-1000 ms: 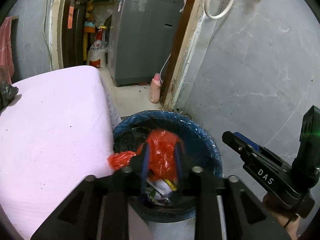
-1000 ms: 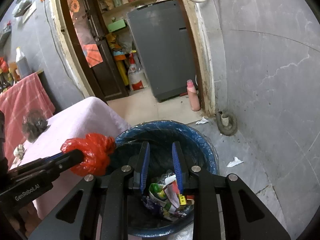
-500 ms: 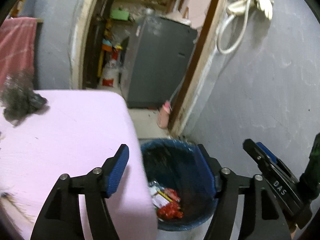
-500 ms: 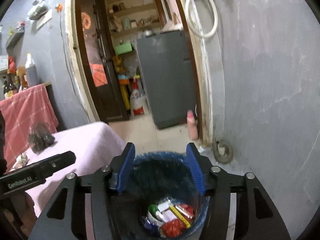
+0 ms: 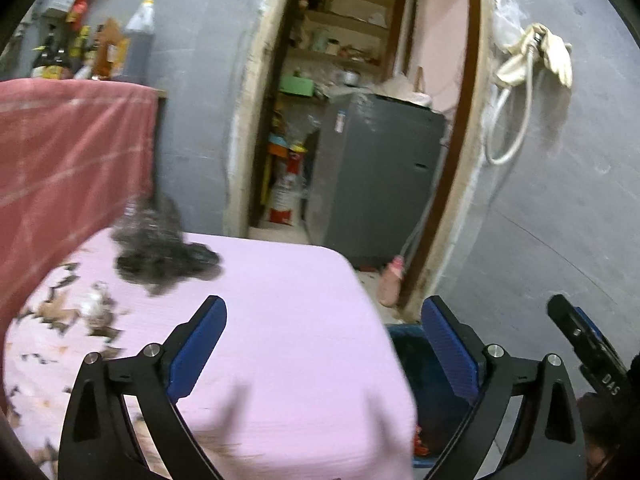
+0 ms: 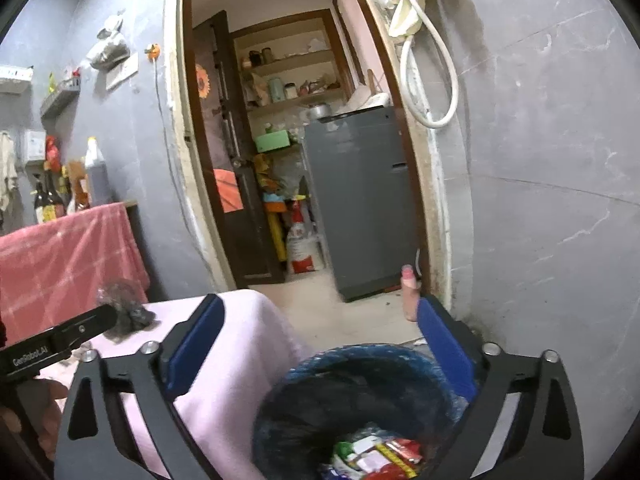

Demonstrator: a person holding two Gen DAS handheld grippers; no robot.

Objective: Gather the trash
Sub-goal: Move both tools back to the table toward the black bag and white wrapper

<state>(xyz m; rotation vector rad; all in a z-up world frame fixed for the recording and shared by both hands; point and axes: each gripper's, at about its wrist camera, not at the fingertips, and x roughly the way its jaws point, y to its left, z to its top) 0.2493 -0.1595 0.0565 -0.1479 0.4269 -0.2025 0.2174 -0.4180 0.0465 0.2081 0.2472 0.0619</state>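
The blue-lined trash bin [image 6: 360, 364] stands on the floor beside the pink-covered table [image 5: 288, 320]; wrappers and a red bag [image 6: 380, 456] lie in it. My right gripper [image 6: 320, 344] is open and empty above the bin. My left gripper [image 5: 324, 344] is open and empty over the table's right edge, with the bin [image 5: 416, 360] partly hidden behind it. A crumpled black bag [image 5: 160, 248] lies on the table at the far left, with brown and white scraps [image 5: 80, 312] beside it. The black bag also shows in the right wrist view [image 6: 124, 312].
A grey wall [image 6: 540, 200] rises right of the bin. A doorway leads to a room with a grey appliance [image 6: 360, 208]. A pink bottle [image 5: 392, 280] stands on the floor by the door frame. A red cloth [image 5: 60, 168] covers a shelf with bottles at the left.
Both grippers opened and dropped their trash, the left its red bag, into the bin. Both then rose and tilted up; the left swung left over the table.
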